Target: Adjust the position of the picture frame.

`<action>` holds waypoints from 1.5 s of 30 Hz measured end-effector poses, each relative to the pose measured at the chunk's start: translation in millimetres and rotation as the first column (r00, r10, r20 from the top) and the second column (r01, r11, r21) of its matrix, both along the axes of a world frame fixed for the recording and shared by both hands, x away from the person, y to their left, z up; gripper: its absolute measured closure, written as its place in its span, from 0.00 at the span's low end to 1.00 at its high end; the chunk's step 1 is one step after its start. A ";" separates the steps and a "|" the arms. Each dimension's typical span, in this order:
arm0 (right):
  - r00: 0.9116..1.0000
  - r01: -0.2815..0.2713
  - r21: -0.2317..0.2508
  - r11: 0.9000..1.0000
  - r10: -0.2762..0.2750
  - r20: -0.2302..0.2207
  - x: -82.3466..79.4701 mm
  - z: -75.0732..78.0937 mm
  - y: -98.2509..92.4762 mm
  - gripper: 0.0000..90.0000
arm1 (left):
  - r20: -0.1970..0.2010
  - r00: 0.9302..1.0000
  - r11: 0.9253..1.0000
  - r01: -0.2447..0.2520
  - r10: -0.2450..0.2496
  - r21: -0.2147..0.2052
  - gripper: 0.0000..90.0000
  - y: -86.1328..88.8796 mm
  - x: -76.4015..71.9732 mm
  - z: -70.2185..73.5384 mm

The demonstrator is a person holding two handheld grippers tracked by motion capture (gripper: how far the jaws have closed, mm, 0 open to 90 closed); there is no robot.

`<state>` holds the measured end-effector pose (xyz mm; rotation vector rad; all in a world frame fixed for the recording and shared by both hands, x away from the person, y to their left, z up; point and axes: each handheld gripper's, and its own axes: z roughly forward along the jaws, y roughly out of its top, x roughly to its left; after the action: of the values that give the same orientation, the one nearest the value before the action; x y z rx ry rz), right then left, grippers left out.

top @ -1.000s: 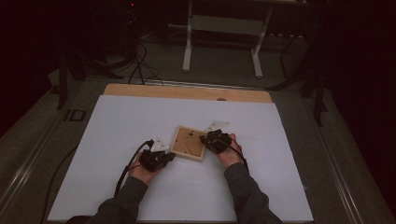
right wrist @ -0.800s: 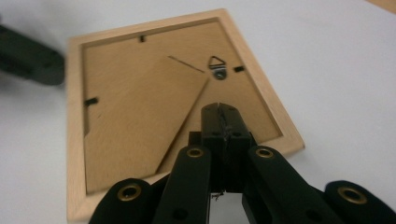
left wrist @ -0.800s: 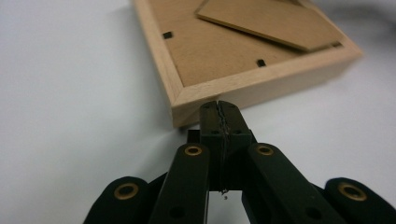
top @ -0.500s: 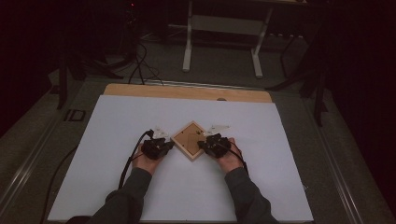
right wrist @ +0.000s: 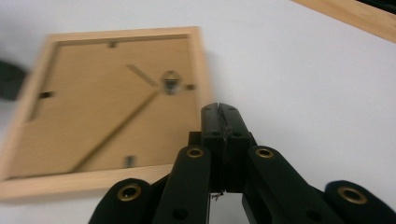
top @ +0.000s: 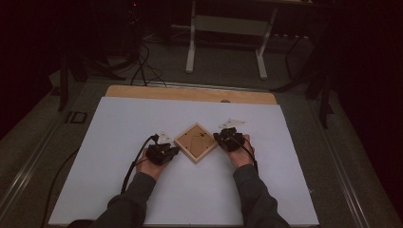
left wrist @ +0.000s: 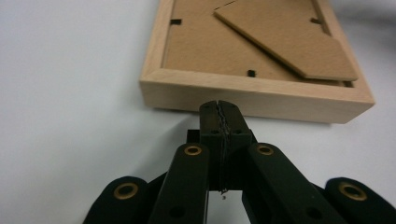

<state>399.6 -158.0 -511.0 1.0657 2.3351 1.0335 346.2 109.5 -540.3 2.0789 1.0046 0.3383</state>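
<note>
2 closed grippers flank the wooden picture frame, lying back-up mid-table and turned like a diamond. With jaws pinched together on nothing, the left gripper noses its near-left edge and the right gripper sits just beside its right corner, apparently to nudge rather than grasp it.

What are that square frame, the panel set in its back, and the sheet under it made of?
The frame looks like pale unfinished wood: matte, with faint grain. Its back panel seems brown fibreboard or stiff card: flat, dull, with cut slots and a fold-out stand. The white sheet looks smooth and matte; paper or plastic, I can't tell.
</note>
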 end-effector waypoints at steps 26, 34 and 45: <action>0.996 -0.019 0.008 1.000 0.019 -0.086 -19.3 -17.9 -4.9 1.00 | -0.042 0.997 0.998 -0.057 0.057 -0.001 1.00 7.3 23.1 -2.5; 0.994 -0.071 0.014 0.997 0.072 -0.077 -36.8 -18.9 0.4 1.00 | -0.040 0.999 1.000 -0.009 0.009 0.000 0.99 16.4 5.9 -3.1; 0.995 -0.064 0.039 0.997 0.067 -0.078 -40.0 -20.9 2.5 1.00 | -0.032 0.999 0.999 -0.035 0.035 0.002 1.00 16.8 10.2 -2.4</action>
<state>359.7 -155.5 -531.8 1.0686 2.4385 1.0804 356.4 126.4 -542.8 2.0760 1.0614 0.3244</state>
